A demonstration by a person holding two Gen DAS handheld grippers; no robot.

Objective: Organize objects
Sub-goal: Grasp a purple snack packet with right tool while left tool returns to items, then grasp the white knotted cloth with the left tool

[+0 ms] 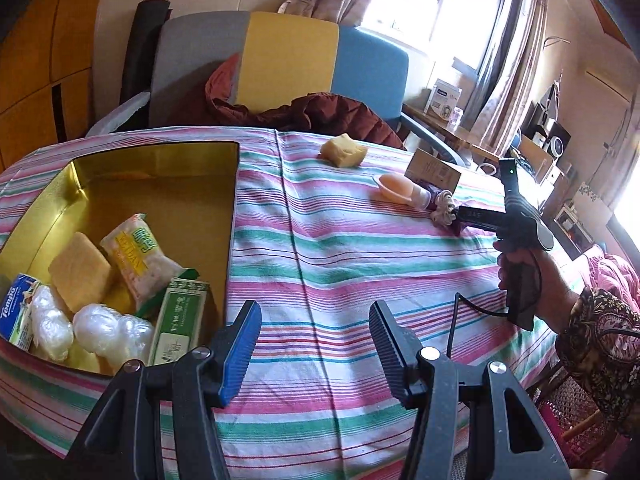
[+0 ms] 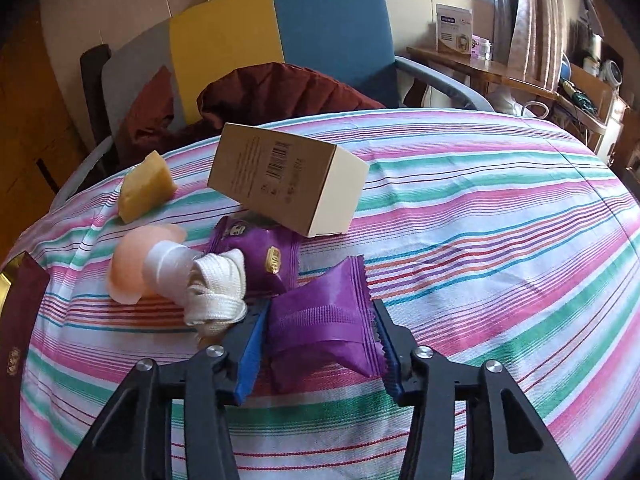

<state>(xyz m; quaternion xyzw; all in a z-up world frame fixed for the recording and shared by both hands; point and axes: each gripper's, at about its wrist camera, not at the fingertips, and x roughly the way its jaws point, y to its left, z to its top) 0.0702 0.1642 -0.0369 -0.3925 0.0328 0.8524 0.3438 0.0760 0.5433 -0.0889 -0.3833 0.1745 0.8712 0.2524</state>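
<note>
Broadly, a table under a woven striped cloth point(image 2: 480, 208) in pink, green and white fills both views; its right half lies bare, while the far edge runs against a padded chair point(image 2: 280, 32) in grey, yellow and blue with a quilted maroon jacket point(image 2: 280, 92) slumped on the seat. On the left sits a gold metal tin point(image 1: 160, 184), rectangular with smooth shiny walls; its far half is open floor, and crowded at the near end are a tan sponge block point(image 1: 80, 270), a crinkly yellow-labelled packet point(image 1: 138, 258), a green carton point(image 1: 180, 328), a blue tissue pack point(image 1: 14, 312) and two clear plastic bundles point(image 1: 108, 332). A kraft cardboard box point(image 2: 288, 180) lies tilted near the far edge, one end propped on a glossy purple packet point(image 2: 260, 256). Beside it are a porous yellow sponge wedge point(image 2: 146, 188), a soft peach cup point(image 2: 128, 264), a white roll point(image 2: 168, 268) touching it and a knotted white woven strap point(image 2: 218, 292). The left gripper point(image 1: 314, 348) hovers over bare cloth just right of the tin, its ribbed pads spread with nothing between. The right gripper point(image 2: 320, 338) pinches a purple foil sachet point(image 2: 324, 320) with serrated ends, still low over the cloth just beside the strap
</note>
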